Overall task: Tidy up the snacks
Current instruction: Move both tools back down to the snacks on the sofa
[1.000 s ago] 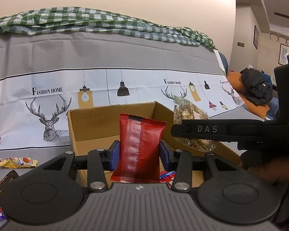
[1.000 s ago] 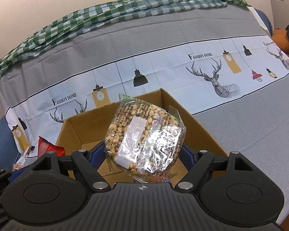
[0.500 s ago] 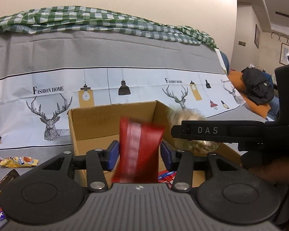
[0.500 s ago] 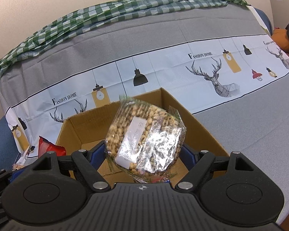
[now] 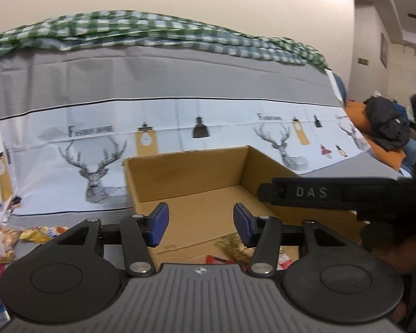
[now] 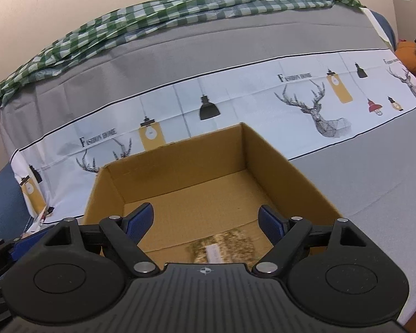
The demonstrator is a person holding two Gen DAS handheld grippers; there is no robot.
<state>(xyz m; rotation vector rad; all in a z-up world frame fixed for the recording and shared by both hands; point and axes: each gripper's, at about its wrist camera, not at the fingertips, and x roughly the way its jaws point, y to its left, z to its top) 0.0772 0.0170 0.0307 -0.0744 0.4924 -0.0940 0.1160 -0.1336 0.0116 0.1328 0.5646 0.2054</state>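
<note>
An open cardboard box [image 5: 185, 172] stands on the table and also shows in the right wrist view [image 6: 177, 172]. My left gripper [image 5: 201, 223] is open and empty above the box. My right gripper [image 6: 206, 220] is open and empty above the box too; its side shows in the left wrist view [image 5: 319, 193]. A clear bag of nuts [image 6: 222, 247] lies on the box floor under the right gripper and also shows in the left wrist view [image 5: 234, 245]. A red snack pack [image 5: 217, 259] lies beside it, mostly hidden by the left gripper body.
Loose snack packs [image 5: 19, 236] lie on the table left of the box. A grey cloth with a deer print [image 6: 319, 116] covers the table and backrest, with a green checked cloth [image 6: 180, 19] on top. An orange cushion with a black garment [image 5: 385, 130] sits at the far right.
Both grippers opened. The red pack dropped from the left gripper and the bag of nuts dropped from the right gripper into the box.
</note>
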